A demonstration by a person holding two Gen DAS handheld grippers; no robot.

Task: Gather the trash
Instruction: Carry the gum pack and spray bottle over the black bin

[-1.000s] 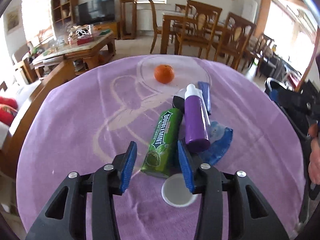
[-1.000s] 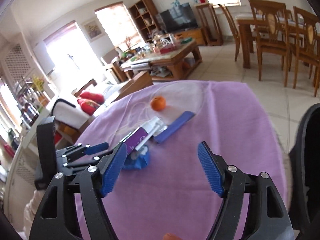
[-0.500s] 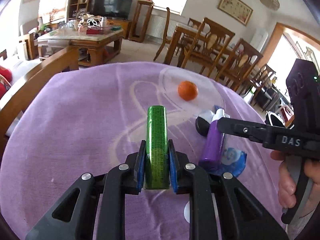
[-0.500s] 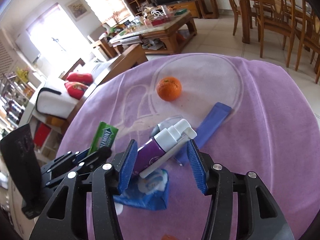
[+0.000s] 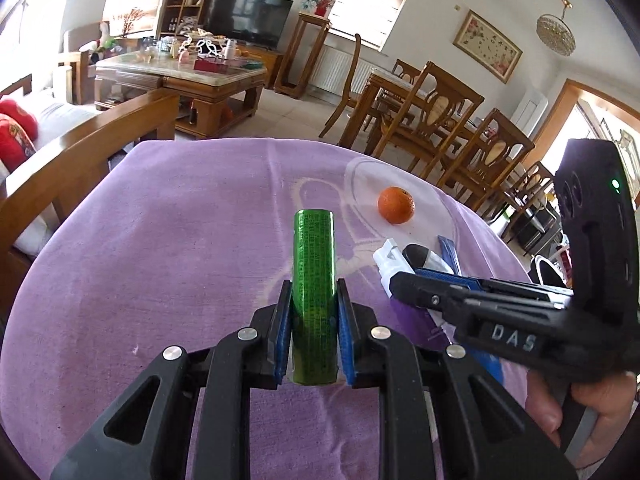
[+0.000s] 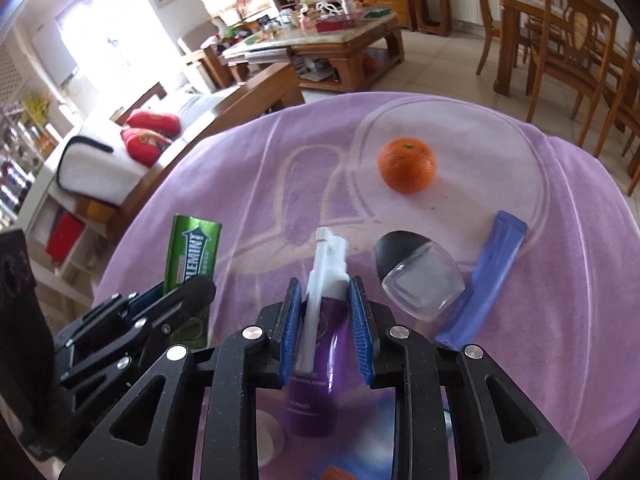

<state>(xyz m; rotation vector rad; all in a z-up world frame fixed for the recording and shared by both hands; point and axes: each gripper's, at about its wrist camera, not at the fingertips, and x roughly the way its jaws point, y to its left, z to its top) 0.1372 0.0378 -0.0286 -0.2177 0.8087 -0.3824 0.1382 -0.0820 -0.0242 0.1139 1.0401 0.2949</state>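
Left gripper [image 5: 313, 334] pinching the green gum pack [image 5: 313, 292] above the purple tablecloth [image 5: 160, 264]; right gripper [image 6: 325, 322], jaws closing around the purple spray bottle [image 6: 320, 340]. Beyond lie a clear bottle [image 6: 420, 284], blue wrapper [image 6: 488, 272], and orange [image 6: 407, 170] toward the table's far edge.

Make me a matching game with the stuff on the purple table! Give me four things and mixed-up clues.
Things:
1. green gum pack
2. purple bottle
3. orange
4. blue wrapper

Clues:
A. lies flat beside the clear bottle with the black cap
B. sits alone on the clear plate
C. clamped in the left gripper
D. between the closing jaws of the right gripper

Pairs: 1-C, 2-D, 3-B, 4-A
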